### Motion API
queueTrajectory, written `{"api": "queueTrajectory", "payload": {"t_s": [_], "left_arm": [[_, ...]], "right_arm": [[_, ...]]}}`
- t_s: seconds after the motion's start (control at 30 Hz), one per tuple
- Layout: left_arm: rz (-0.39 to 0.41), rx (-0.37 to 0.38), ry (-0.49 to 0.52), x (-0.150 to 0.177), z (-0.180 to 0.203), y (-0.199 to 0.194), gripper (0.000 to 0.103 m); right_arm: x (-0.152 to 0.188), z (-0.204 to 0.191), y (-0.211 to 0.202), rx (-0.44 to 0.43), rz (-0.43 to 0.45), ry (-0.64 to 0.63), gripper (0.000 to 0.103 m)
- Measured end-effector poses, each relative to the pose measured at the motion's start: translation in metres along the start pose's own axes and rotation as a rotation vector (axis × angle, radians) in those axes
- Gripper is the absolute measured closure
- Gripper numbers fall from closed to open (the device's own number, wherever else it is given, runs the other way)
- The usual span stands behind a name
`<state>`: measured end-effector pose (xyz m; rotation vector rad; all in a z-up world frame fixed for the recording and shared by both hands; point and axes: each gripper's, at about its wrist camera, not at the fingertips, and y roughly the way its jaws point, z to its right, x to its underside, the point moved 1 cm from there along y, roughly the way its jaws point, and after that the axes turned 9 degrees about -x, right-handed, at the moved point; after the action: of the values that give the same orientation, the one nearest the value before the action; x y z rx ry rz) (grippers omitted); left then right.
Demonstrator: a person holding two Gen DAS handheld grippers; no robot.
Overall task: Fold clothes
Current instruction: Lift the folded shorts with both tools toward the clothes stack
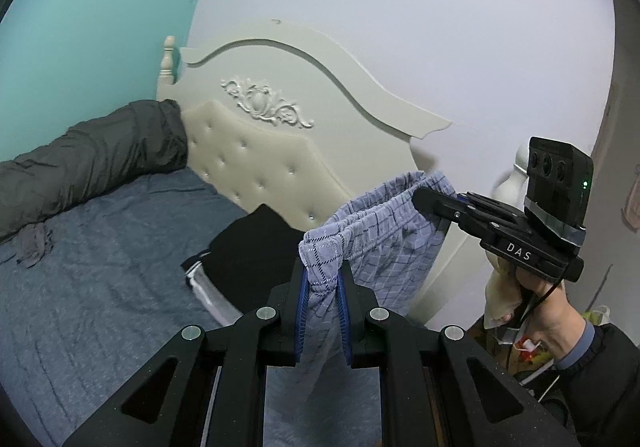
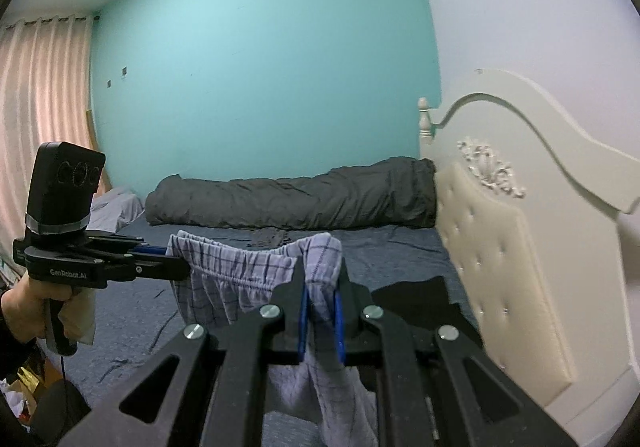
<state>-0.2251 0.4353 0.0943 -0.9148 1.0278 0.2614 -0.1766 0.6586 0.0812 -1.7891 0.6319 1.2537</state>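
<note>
Each wrist camera looks close along its own jaws, slightly downward over the bed (image 1: 100,267), both sharing the headboard (image 2: 500,247) and checked shorts (image 1: 384,239).

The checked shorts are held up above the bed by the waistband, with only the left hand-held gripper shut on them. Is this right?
No, both grip the checked shorts. The left wrist view shows the left hand-held gripper and the right hand-held gripper each shut on the waistband.

Below and beyond the jaws spreads the bed (image 1: 80,267) in a grey-blue sheet; a dark folded garment (image 1: 248,247) lies just past them, a small grey cloth (image 1: 34,245) further off, a rolled grey duvet (image 2: 292,197) farthest
</note>
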Motion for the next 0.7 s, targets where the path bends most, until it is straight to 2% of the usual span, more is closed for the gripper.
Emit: {"api": "queueTrajectory", "payload": {"t_s": [0.37,0.7], "left_arm": [[-0.029,0.02,0.037,-0.013,0.036,0.052,0.089],[-0.055,0.03,0.024,-0.023,0.035,0.101,0.089]], "right_arm": [[0.013,0.051,-0.032,0.047,-0.004,0.038,0.093],[0.02,0.095,-0.022,0.074,-0.021,0.072,0.093]]}}
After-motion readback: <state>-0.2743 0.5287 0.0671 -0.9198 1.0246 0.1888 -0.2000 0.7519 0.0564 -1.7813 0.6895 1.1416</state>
